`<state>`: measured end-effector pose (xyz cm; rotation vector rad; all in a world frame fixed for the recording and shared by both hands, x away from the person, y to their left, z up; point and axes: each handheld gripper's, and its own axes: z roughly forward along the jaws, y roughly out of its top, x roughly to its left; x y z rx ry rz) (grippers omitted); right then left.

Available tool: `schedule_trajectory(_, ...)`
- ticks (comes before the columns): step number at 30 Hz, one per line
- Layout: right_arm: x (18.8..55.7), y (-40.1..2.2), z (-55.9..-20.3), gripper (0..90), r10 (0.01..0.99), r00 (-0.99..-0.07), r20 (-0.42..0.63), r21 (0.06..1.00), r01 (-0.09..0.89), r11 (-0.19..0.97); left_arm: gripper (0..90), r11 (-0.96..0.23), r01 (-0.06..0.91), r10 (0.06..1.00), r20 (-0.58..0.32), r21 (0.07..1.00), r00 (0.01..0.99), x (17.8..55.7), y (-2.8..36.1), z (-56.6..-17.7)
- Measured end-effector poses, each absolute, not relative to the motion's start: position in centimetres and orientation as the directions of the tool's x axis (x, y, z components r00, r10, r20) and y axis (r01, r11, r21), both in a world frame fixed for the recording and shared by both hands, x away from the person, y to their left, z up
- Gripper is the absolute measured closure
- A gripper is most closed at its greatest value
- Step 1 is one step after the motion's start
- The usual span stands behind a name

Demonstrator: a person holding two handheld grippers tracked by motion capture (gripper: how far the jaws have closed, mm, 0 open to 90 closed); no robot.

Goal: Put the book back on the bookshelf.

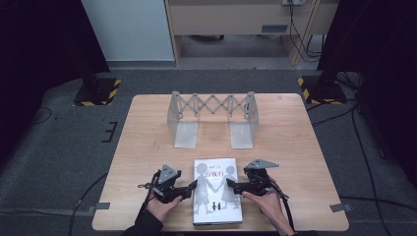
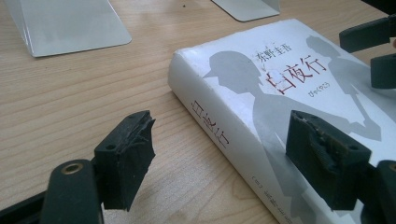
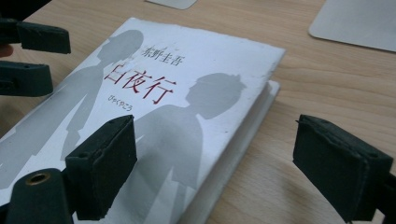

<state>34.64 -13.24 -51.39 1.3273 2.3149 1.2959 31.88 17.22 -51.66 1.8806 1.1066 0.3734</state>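
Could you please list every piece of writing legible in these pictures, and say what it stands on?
"東野圭吾": small dark author line on the white book with grey silhouettes.
"白夜行": large red title on its cover; repeated on its spine.
"びゃくやこう": small reading beside the title.
Bottom spine print: too blurred.

The book (image 3: pixel 187 93) cover reads 東野圭吾, 白夜行 and びゃくやこう.

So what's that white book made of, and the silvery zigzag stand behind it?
The white book with grey silhouettes looks like paper with a matte card cover: its corners are scuffed and page edges show. The silvery zigzag bookend stand seems to be thin sheet metal, smooth and dully shiny, though it could be plastic.
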Motion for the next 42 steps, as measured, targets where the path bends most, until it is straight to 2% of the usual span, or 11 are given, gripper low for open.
schedule_trajectory(10, 34.4, -11.9, -52.1, 15.9, 0.726, -0.615, 0.307, 0.75, 0.626, 0.213, 18.0, -0.198, 0.539, 0.808, -0.176, 0.819, 0.563, 32.0, 17.3, -52.0)
schedule_trajectory(16, 34.3, -11.6, -52.1, 15.5, 0.72, -0.623, 0.306, 0.753, 0.621, 0.218, 17.3, -0.196, 0.533, 0.807, -0.174, 0.823, 0.565, 31.9, 17.4, -52.2)
schedule_trajectory(23, 34.3, -11.9, -51.1, 16.7, 0.712, -0.637, 0.296, 0.799, 0.573, 0.18, 14.5, -0.186, 0.537, 0.807, -0.183, 0.823, 0.561, 32.0, 17.6, -52.3)
schedule_trajectory(31, 34.6, -11.5, -50.3, 17.1, 0.688, -0.649, 0.325, 0.812, 0.565, 0.149, 10.7, -0.184, 0.524, 0.806, -0.178, 0.831, 0.565, 32.1, 17.8, -52.5)
schedule_trajectory(39, 34.8, -10.1, -50.1, 19.3, 0.662, -0.669, 0.337, 0.813, 0.561, 0.153, 6.9, -0.19, 0.512, 0.809, -0.162, 0.838, 0.565, 32.1, 17.9, -52.6)
schedule_trajectory(42, 35.0, -9.9, -50.1, 23.7, 0.65, -0.666, 0.366, 0.801, 0.581, 0.145, 6.2, -0.181, 0.518, 0.809, -0.173, 0.836, 0.562, 32.1, 18.0, -52.7)
